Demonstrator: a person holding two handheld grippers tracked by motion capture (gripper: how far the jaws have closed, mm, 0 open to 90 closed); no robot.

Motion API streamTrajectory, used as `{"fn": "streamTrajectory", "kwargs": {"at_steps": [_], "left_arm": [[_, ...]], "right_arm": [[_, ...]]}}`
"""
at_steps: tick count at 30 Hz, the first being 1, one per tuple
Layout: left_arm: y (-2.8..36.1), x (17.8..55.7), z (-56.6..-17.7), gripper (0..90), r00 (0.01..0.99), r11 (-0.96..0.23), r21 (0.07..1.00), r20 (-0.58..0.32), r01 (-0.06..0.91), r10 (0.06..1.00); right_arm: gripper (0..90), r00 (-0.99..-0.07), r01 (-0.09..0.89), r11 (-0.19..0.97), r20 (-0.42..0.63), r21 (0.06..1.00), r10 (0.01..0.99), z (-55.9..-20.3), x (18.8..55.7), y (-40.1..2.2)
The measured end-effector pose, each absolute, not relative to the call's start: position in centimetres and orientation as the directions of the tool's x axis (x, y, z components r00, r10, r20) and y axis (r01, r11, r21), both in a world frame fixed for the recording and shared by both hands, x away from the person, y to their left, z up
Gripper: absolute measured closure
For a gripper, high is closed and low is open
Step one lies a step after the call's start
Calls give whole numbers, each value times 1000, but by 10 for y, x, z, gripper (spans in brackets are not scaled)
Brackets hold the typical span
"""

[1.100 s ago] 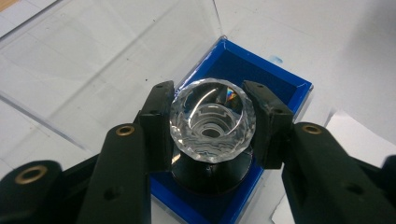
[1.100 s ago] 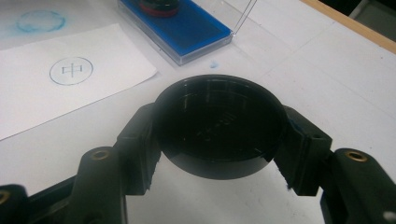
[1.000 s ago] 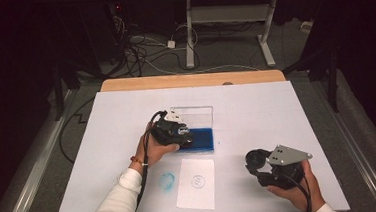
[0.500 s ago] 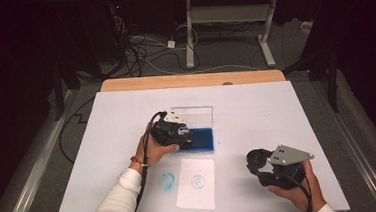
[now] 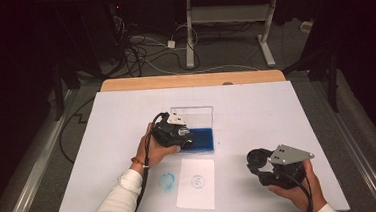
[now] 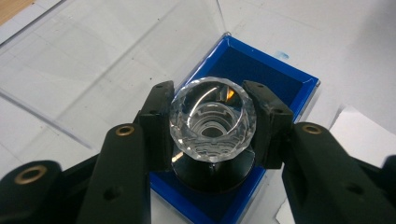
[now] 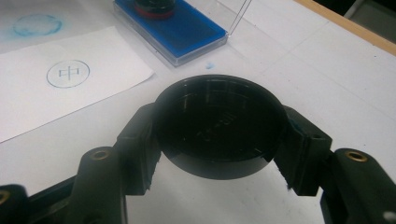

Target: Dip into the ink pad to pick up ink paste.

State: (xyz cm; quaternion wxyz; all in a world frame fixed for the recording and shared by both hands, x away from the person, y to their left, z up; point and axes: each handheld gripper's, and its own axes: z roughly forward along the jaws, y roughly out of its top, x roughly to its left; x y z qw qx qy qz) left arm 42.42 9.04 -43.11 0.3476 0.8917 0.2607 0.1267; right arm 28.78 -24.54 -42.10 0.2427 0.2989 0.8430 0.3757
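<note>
The left gripper (image 5: 182, 135) hung over the blue ink pad tray (image 5: 202, 139), and what a clear look the left gripper view gave: both black jaws were pressed against the sides of a stamp's faceted crystal handle (image 6: 212, 119), one pad on each flank, no gap showing. Below the crystal sat the stamp's black round base (image 6: 212, 175), down inside the blue tray (image 6: 261, 70). The tray's clear plastic lid (image 5: 193, 116) stood up behind it, hinged open at the far edge.

Over on the other side, the right gripper (image 5: 260, 162) was held well apart from the tray, near the front right of the white table cover (image 5: 276, 105). In the right gripper view its jaws were clamped on a black round cap (image 7: 219, 130), gripping it at both sides, the cap's flat top facing the camera and hovering just above the table surface.

Between the two hands lay a white sheet of paper (image 5: 196, 183), flat on the table just in front of the tray. It carried a blue circular stamp mark (image 7: 68, 73) with a character in the middle. Just to its left, on the table cover itself, was a smudged blue ring (image 5: 167, 180). A small blue fleck (image 7: 209, 65) sat beside the tray's corner.
</note>
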Motion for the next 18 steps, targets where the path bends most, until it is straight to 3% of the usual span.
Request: {"fn": "streamTrajectory", "kwargs": {"at_steps": [18], "left_arm": [[102,422,-411,550,828,-591,715,30,374,560]], "right_arm": [[386,-718,307,545,-187,780,671,-418,288,-243]]}}
